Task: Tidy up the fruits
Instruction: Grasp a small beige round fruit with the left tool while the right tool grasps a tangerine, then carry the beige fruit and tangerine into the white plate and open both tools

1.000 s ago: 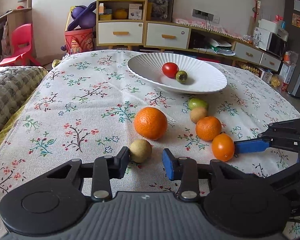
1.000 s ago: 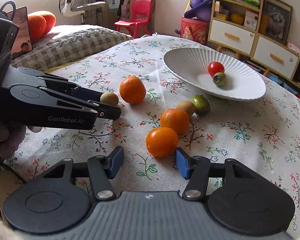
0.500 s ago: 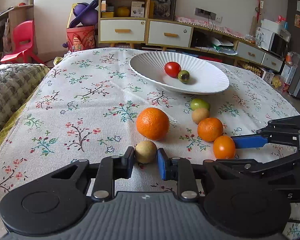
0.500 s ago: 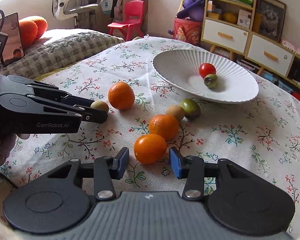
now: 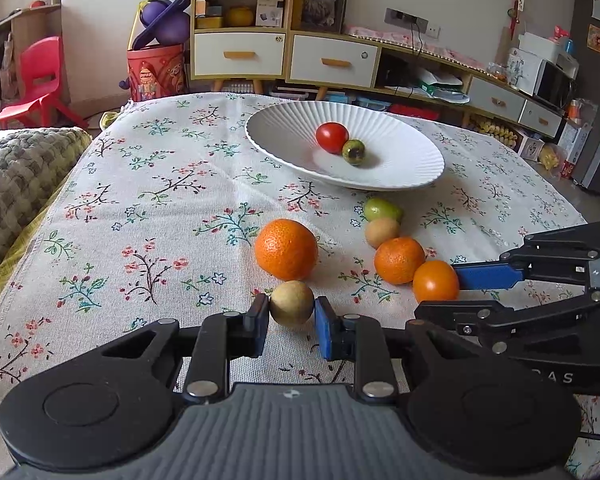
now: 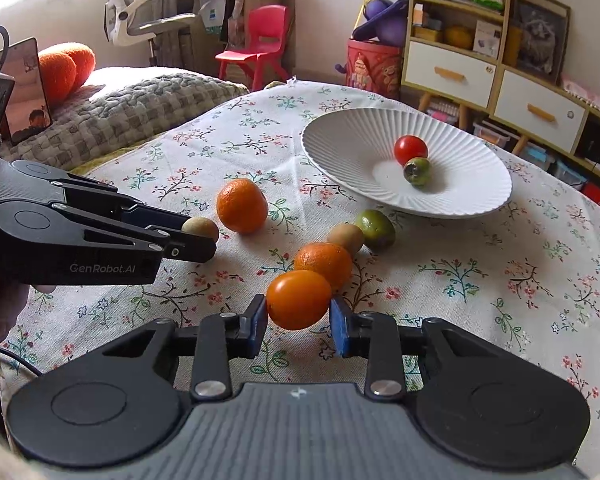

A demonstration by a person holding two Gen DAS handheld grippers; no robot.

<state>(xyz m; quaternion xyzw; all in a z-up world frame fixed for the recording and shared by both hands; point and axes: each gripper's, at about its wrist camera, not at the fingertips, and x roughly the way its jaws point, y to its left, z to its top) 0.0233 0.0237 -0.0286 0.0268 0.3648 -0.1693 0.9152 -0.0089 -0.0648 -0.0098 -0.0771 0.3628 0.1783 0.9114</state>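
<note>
A: Closing in on two fruits at once. A second ago both claws stood spread around their targets; now the left claw (image 5: 291, 320) is pinching the small tan round fruit (image 5: 291, 303) between its pads, and the right claw (image 6: 298, 325) is closing its jaws on the smooth orange oval fruit (image 6: 299, 299), which sits between them with the pads at its sides.

B: So both picks are nearly made?

A: I'd judge so. The left grip looks settled, the right one is finishing. Neither fruit seems lifted off the floral-cloth tabletop (image 5: 160, 208) yet.

B: Where does everything else sit?

A: Just beyond the left claw, touching the tan fruit, lies the big dimpled orange (image 5: 286, 249). Beyond the right claw a second dimpled orange (image 6: 323, 261) touches the held one, then another tan round fruit (image 6: 346, 238) and a green round fruit (image 6: 375, 229) in a line. Farther ahead is the white ribbed ceramic bowl (image 6: 476, 200), already holding a red tomato (image 6: 410, 150) and a mottled green fruit (image 6: 417, 171).

B: And the hands?

A: Both claws tilt downward toward the cloth, side by side, barely shifted over the last second. The left one reaches in from the left edge of the right view.
</note>
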